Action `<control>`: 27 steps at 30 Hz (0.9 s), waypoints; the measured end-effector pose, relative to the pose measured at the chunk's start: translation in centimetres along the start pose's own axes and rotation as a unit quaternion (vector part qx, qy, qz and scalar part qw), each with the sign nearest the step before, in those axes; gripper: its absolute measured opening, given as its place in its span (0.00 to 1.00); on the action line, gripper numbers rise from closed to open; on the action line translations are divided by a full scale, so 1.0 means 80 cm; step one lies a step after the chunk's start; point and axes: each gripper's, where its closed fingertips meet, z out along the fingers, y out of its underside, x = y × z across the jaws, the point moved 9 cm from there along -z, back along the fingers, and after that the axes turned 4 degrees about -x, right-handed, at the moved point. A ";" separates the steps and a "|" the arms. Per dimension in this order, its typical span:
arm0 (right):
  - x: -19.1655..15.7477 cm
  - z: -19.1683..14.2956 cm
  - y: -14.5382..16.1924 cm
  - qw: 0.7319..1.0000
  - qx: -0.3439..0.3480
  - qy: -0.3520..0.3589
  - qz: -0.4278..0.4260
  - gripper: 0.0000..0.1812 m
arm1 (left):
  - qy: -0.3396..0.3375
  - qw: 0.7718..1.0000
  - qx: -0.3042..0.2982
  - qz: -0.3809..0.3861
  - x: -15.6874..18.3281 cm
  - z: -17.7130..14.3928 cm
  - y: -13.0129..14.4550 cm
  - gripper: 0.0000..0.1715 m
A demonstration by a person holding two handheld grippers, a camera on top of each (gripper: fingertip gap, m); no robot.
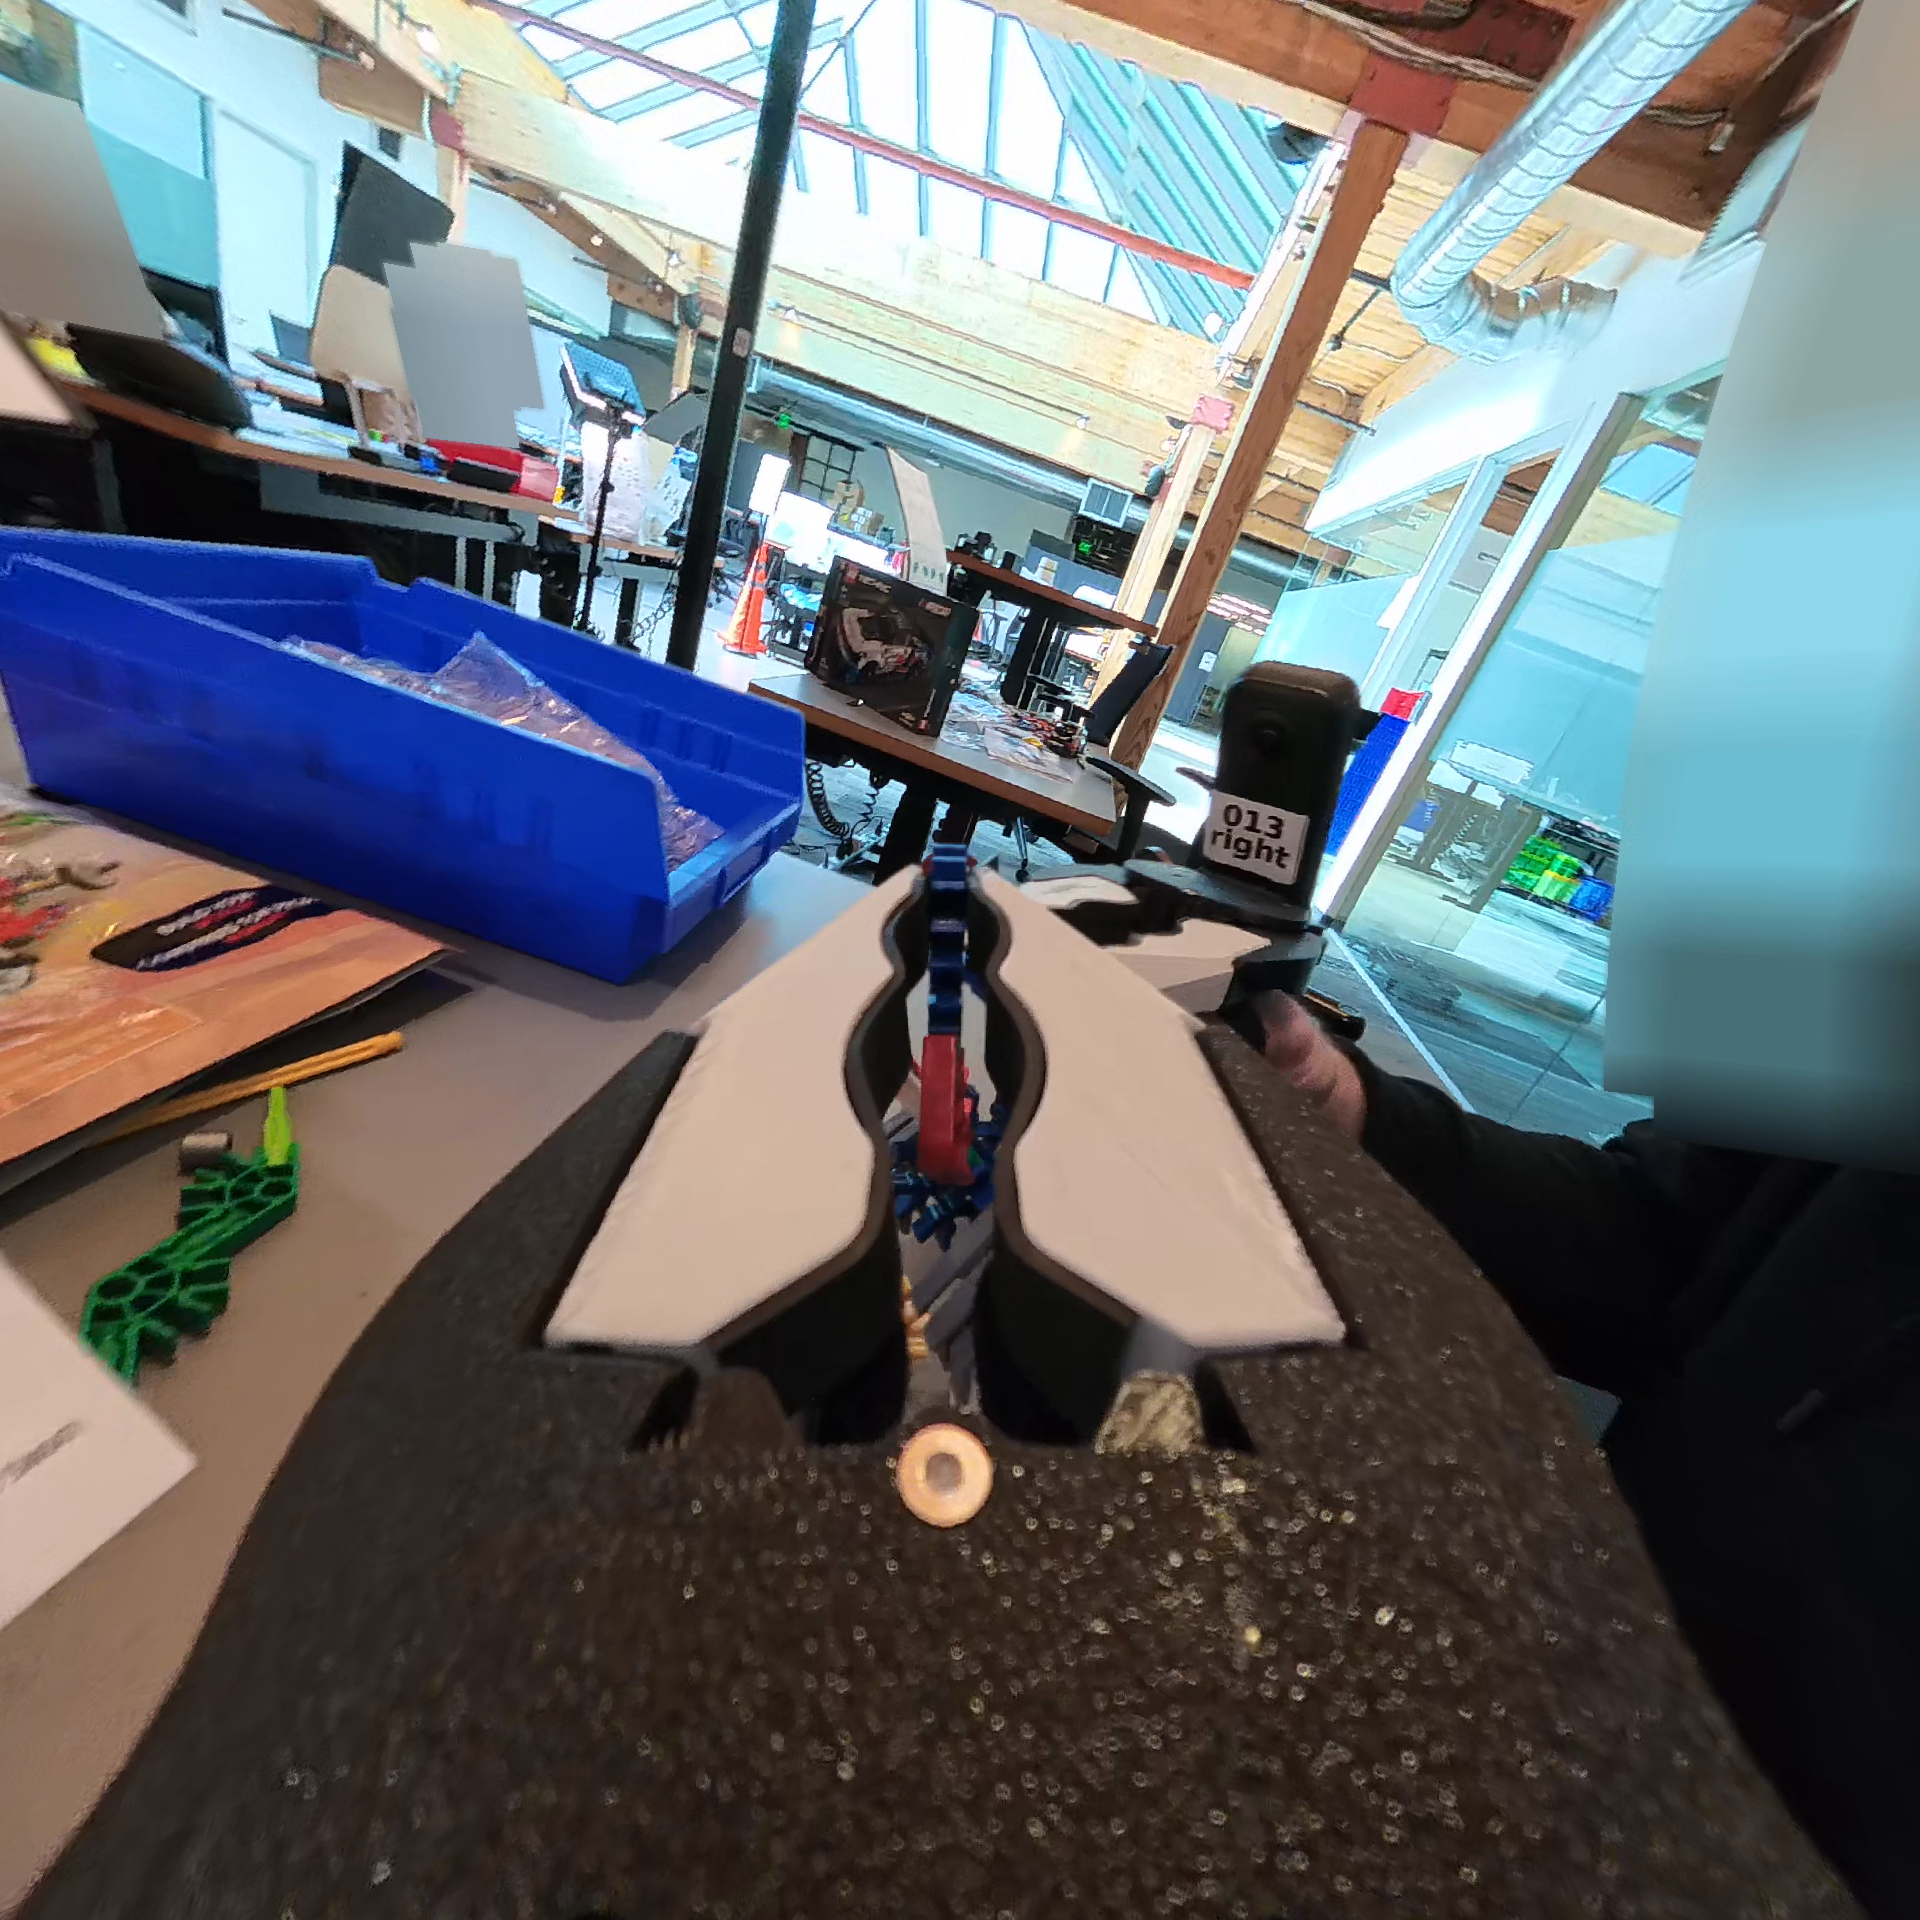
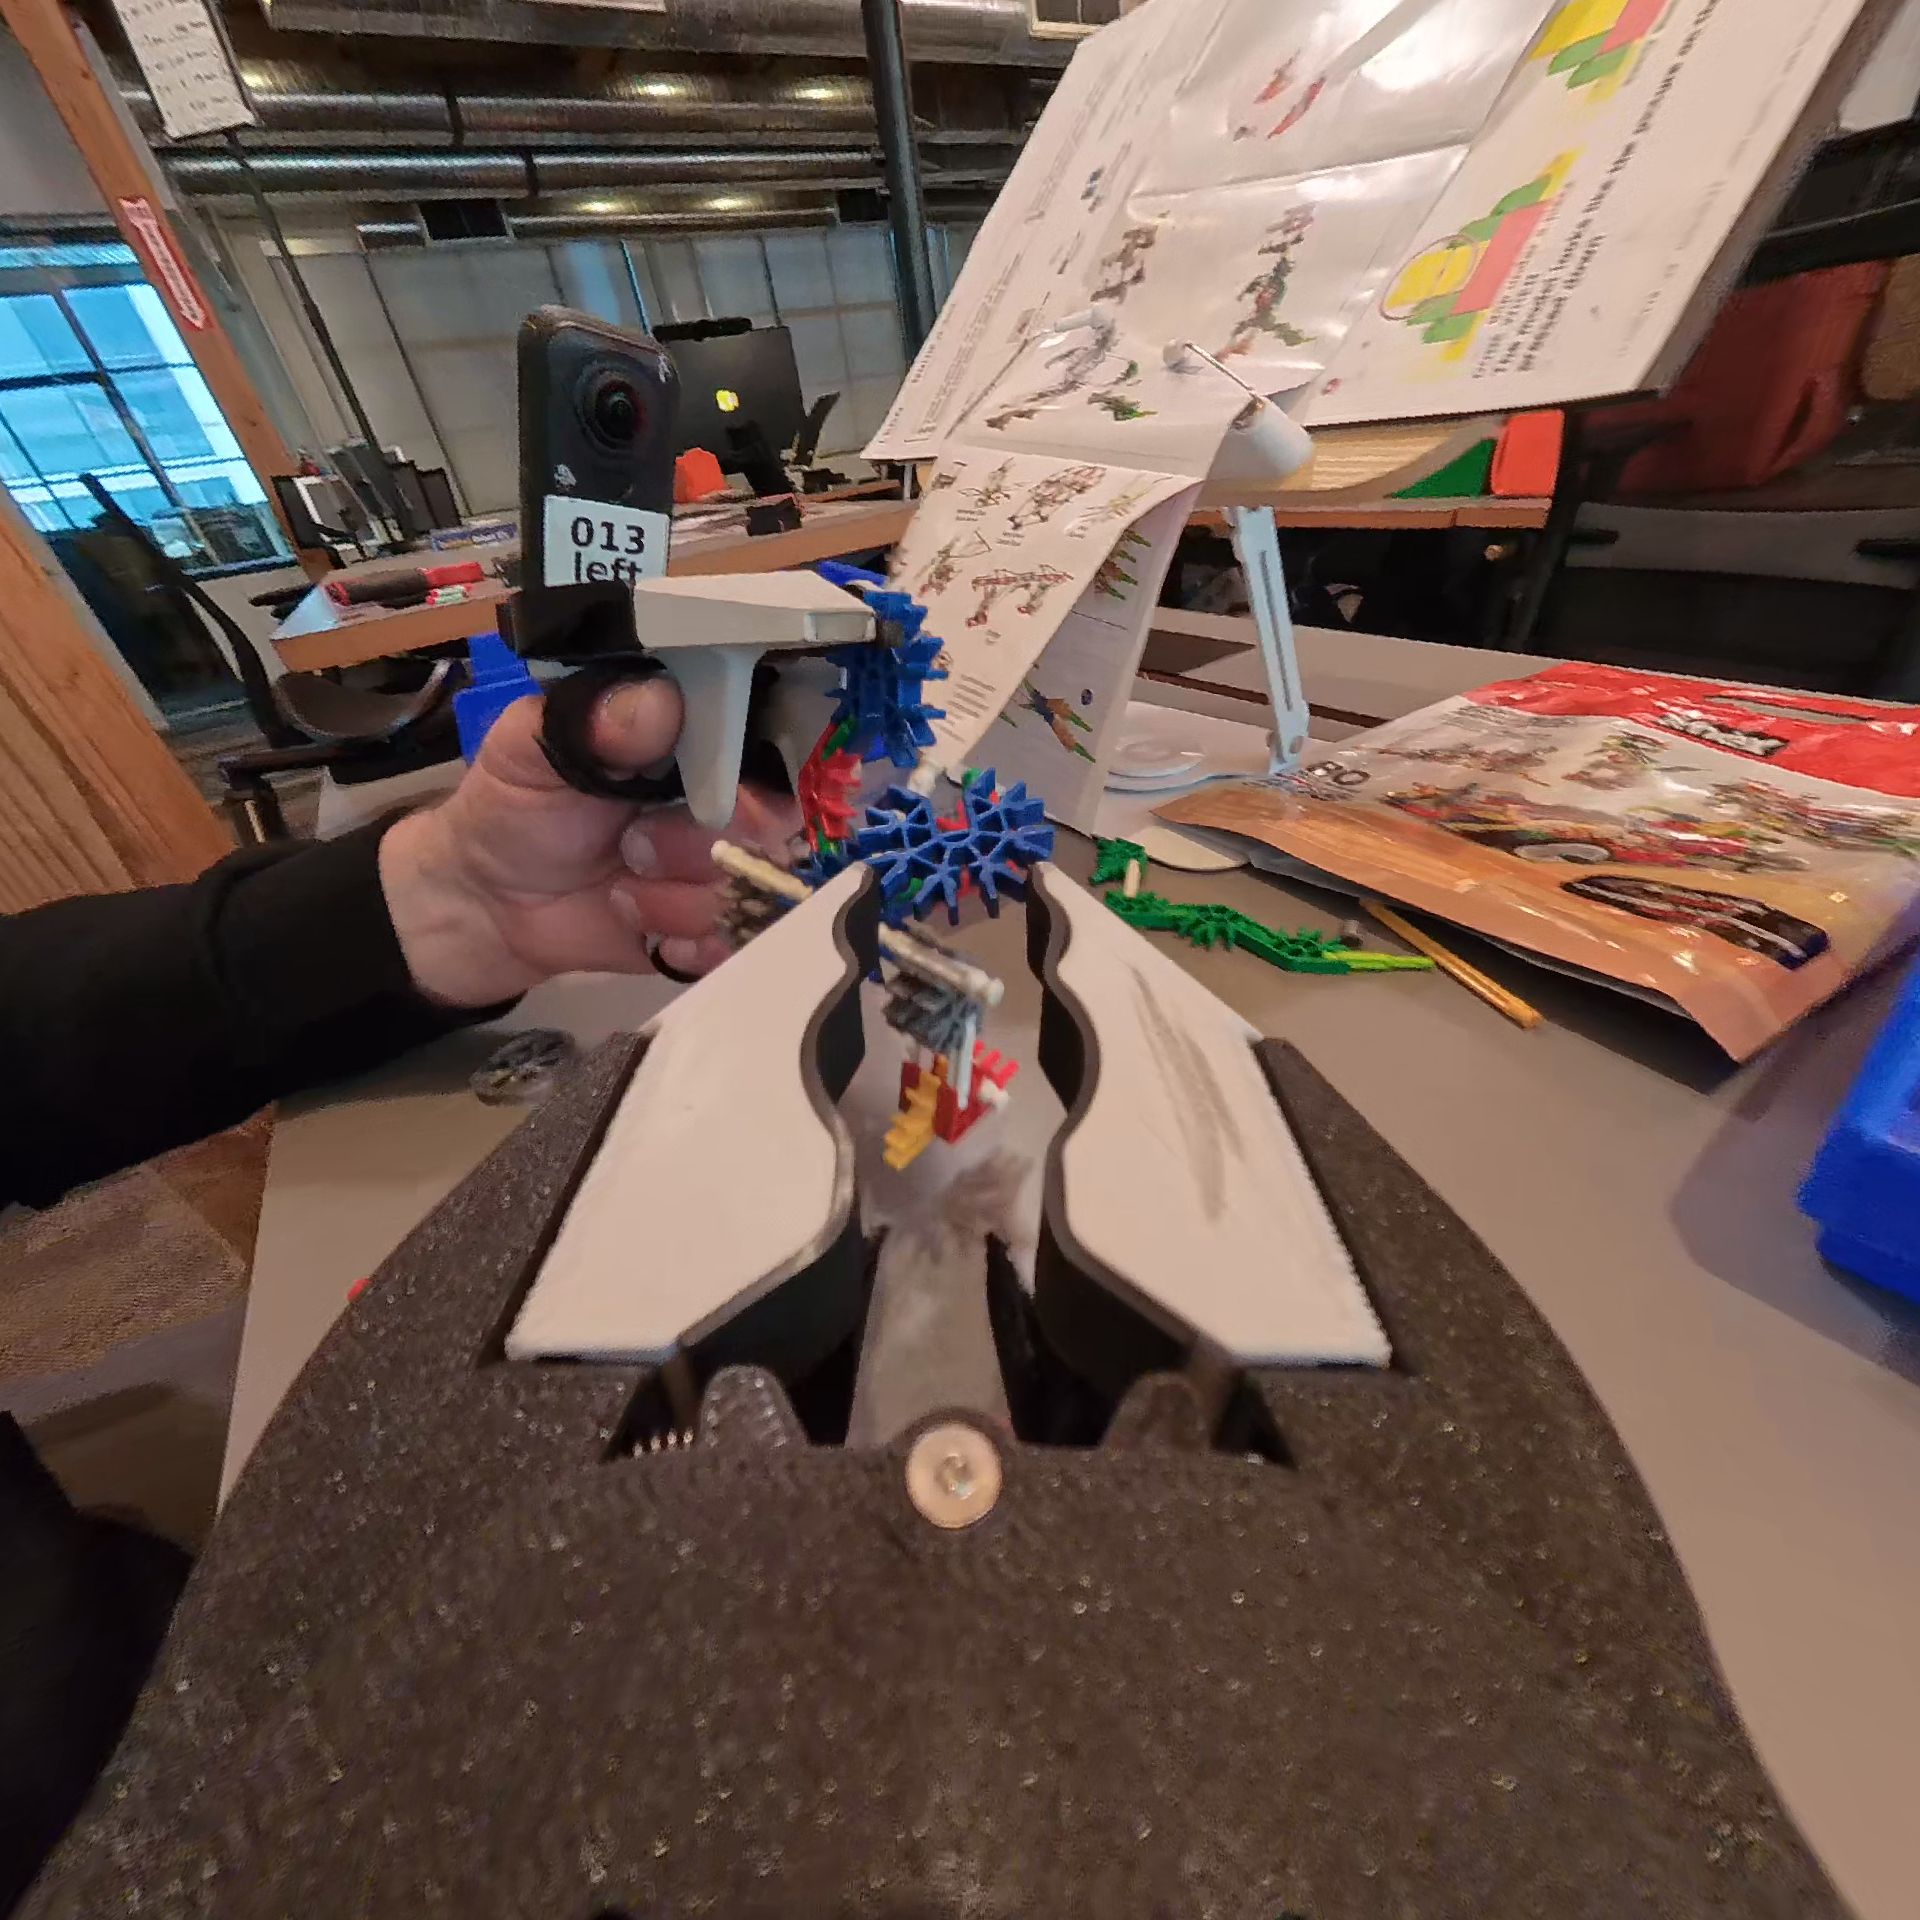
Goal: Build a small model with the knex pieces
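My left hand-held gripper [image 1: 948, 904] clamped tight on blue-and-red toy model [image 1: 943, 1049], lifted above grey counter [image 1: 457, 1122]. My right hand-held gripper [image 2: 951, 883] partly open, tips flanking model's blue connectors [image 2: 951, 842]; contact unclear. Green piece [image 1: 197, 1247] lies on counter near blue bin [image 1: 343, 748] and printed bag [image 2: 1558, 831].

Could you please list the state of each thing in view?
Left tongs: shut on the toy model.
Right tongs: around the toy model's blue part.
Toy model: held off the table.
Blue bin: holding clear bags.
Green piece: lying flat.
Booklet: propped open.
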 end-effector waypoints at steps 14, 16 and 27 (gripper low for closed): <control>0.007 -0.003 0.021 0.994 -0.104 0.035 -0.012 0.15 | -0.035 0.996 -0.034 -0.070 -0.034 -0.007 0.014 0.02; 0.008 -0.002 0.028 0.987 -0.149 0.047 -0.033 0.15 | -0.041 0.996 -0.037 -0.066 -0.036 -0.008 0.014 0.02; -0.004 0.005 0.054 0.942 -0.325 -0.006 -0.085 0.24 | -0.052 0.996 -0.064 -0.034 -0.036 -0.015 0.011 0.02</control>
